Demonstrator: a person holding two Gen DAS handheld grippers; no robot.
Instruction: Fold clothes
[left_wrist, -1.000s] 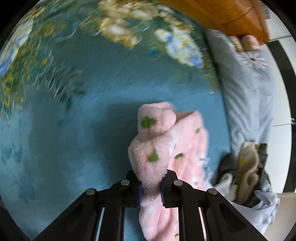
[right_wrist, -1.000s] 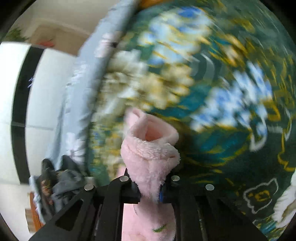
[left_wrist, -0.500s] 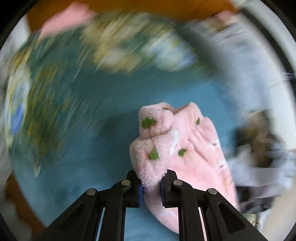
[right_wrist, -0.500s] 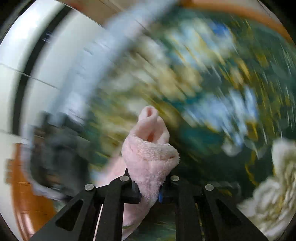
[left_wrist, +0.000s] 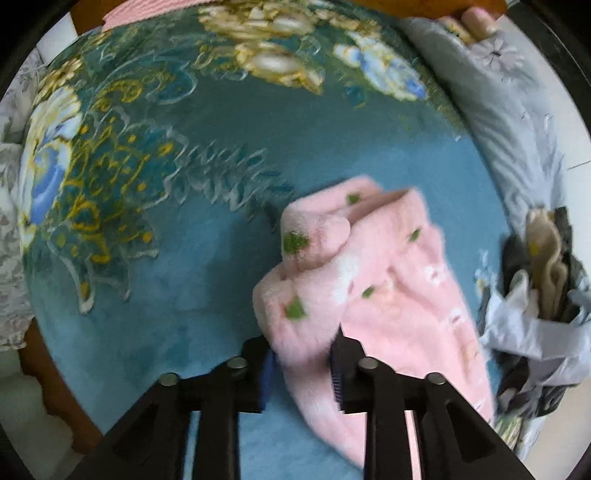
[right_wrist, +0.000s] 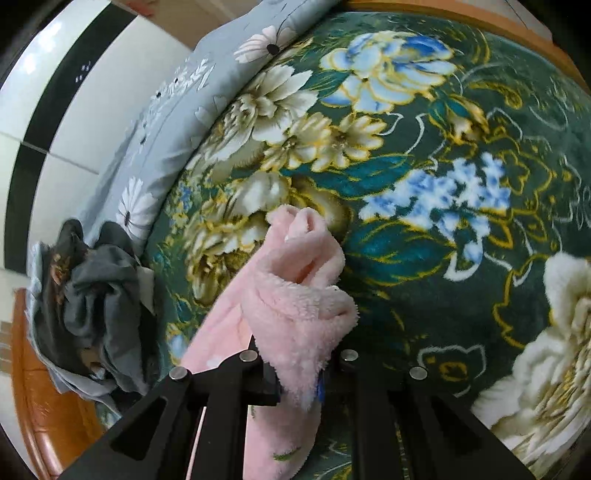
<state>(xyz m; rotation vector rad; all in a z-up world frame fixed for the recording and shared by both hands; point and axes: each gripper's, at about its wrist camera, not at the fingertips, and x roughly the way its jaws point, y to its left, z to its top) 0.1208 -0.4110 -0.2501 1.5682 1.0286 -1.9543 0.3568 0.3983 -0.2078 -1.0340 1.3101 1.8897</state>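
the left gripper (left_wrist: 301, 363) points out over the teal floral blanket (left_wrist: 155, 206), its jaws clamped on a bunched edge of the pink fleece garment (left_wrist: 354, 280), which trails toward 5 o'clock. the right gripper (right_wrist: 297, 373) reaches forward above the same blanket, jaws pinched on another fold of the garment, with a dark clothes heap (right_wrist: 88, 295) at 9 o'clock.

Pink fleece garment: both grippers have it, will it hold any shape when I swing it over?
Probably not: the garment droops limp below the left gripper and bunches at the right gripper. Its thick pile likely grips well and looks light.
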